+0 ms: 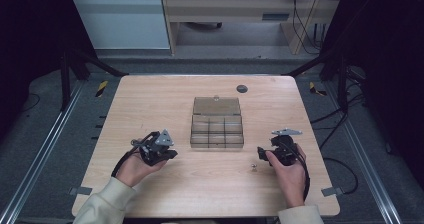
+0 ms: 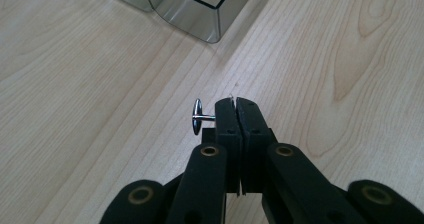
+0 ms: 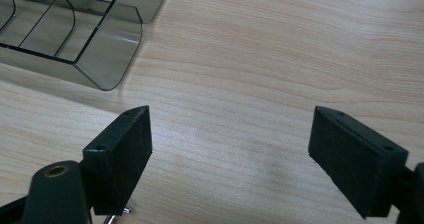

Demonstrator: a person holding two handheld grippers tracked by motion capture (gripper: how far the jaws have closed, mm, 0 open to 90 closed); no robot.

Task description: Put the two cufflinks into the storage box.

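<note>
Left gripper (image 2: 235, 104): fingers clamped on a small metal pin (image 2: 200, 117), its head jutting sideways, carried low near the box (image 1: 217, 129) for sorting. Right gripper (image 3: 230, 149): fingers wide, empty, over bare desk (image 1: 150, 99); a second pin (image 1: 253, 166) lies beside it.

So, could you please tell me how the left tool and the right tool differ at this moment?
The left tool has its jaws shut, pinching a small metal pin that sticks out sideways; the right tool has its jaws spread wide with only bare table between them. Another small metal piece lies beside the right tool, not gripped. Both sit near the clear compartment box.
</note>
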